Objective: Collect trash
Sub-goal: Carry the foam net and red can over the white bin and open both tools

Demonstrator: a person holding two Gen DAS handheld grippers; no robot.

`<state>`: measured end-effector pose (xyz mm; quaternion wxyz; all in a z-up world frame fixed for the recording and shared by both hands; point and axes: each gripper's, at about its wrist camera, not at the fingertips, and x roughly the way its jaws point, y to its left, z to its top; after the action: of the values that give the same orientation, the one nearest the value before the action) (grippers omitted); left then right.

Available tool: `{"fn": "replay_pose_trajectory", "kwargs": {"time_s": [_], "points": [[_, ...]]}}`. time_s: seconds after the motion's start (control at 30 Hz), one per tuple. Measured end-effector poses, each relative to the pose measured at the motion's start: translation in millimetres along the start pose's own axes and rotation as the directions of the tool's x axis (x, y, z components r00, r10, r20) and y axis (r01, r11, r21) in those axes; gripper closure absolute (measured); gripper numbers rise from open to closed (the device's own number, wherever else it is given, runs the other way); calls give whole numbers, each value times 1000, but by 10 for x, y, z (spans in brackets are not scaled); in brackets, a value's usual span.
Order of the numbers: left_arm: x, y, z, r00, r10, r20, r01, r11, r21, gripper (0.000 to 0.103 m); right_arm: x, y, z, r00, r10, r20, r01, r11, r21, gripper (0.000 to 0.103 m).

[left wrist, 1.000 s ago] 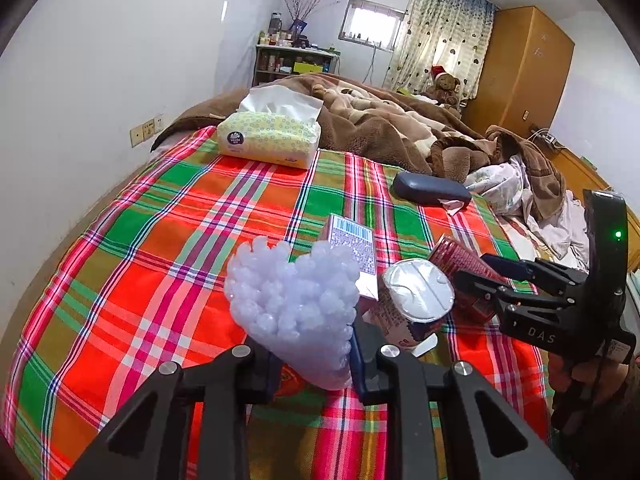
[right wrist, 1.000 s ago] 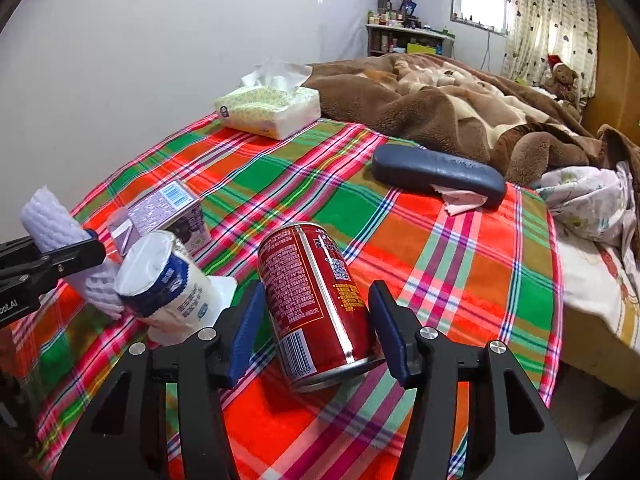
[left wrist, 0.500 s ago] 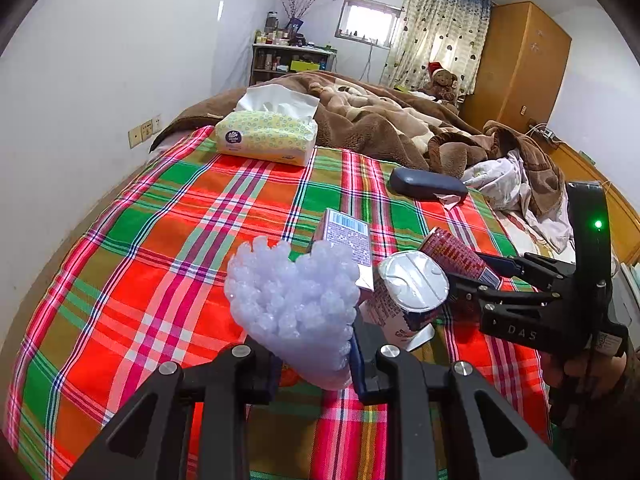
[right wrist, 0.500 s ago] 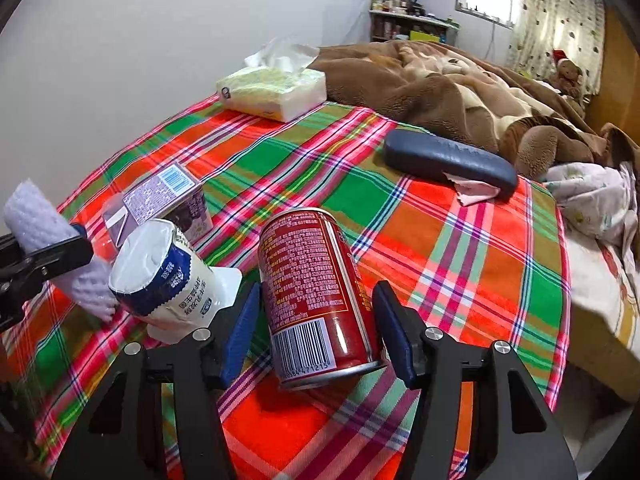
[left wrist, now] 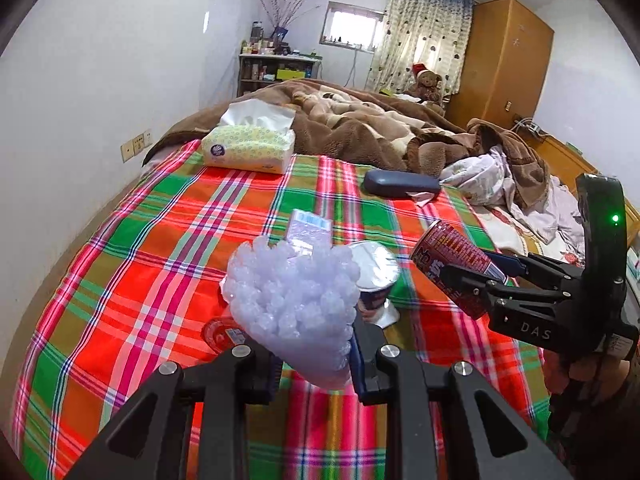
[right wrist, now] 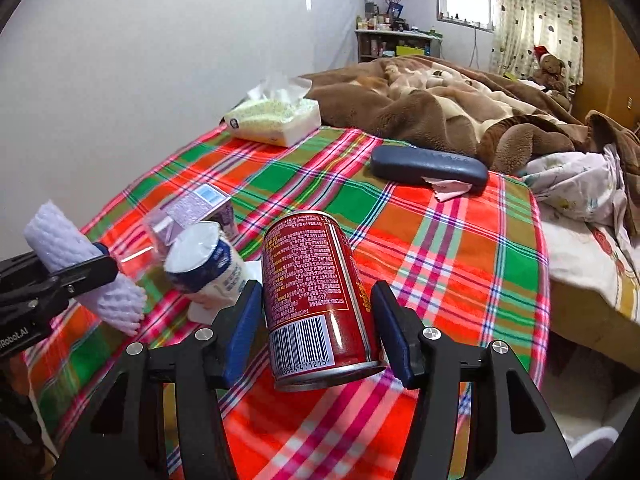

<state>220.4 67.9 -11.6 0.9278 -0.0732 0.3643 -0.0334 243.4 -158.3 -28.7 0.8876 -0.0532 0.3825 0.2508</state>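
Foam fruit netting (left wrist: pixel 294 306) is pinched between the fingers of the left gripper (left wrist: pixel 314 360), clear of the plaid bedspread (left wrist: pixel 160 240). A red drink can (right wrist: pixel 316 296) is clamped, tilted, between the blue-padded fingers of the right gripper (right wrist: pixel 316 332) and held off the bed. A foil-lidded cup (right wrist: pixel 206 268) and a small carton (right wrist: pixel 200 210) are seen near the bed's wall-side edge, between the two grippers. A tissue pack (left wrist: pixel 250 146) lies farther up that edge.

bright daylight from the far window (left wrist: pixel 351 26); soft shadows; fisheye bending, dark vignetted corners; mostly sharp
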Motion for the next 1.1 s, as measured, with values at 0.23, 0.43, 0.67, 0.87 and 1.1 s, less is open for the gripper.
{"fn": "replay_pose_trajectory", "kwargs": {"time_s": [0.23, 0.43, 0.67, 0.87, 1.1], "points": [[-241, -286, -75, 999, -36, 18, 35, 998, 58, 76, -384, -58, -111, 999, -9, 51, 7, 999, 42, 45], [-428, -575, -157, 996, -88, 27, 84, 991, 107, 76, -727, -128, -276, 995, -47, 92, 40, 997, 71, 45], [-647, -965, -266, 988, -149, 36, 141, 975, 170, 76, -1045, -268, -489, 988, -104, 117, 89, 989, 122, 45], [-780, -1266, -344, 981, -193, 37, 180, 958, 222, 76, -1296, -431, -681, 978, -162, 131, 138, 975, 174, 45], [-832, -1634, -444, 967, -256, 22, 240, 931, 276, 76, -1529, -664, -894, 961, -244, 127, 208, 947, 247, 45]]}}
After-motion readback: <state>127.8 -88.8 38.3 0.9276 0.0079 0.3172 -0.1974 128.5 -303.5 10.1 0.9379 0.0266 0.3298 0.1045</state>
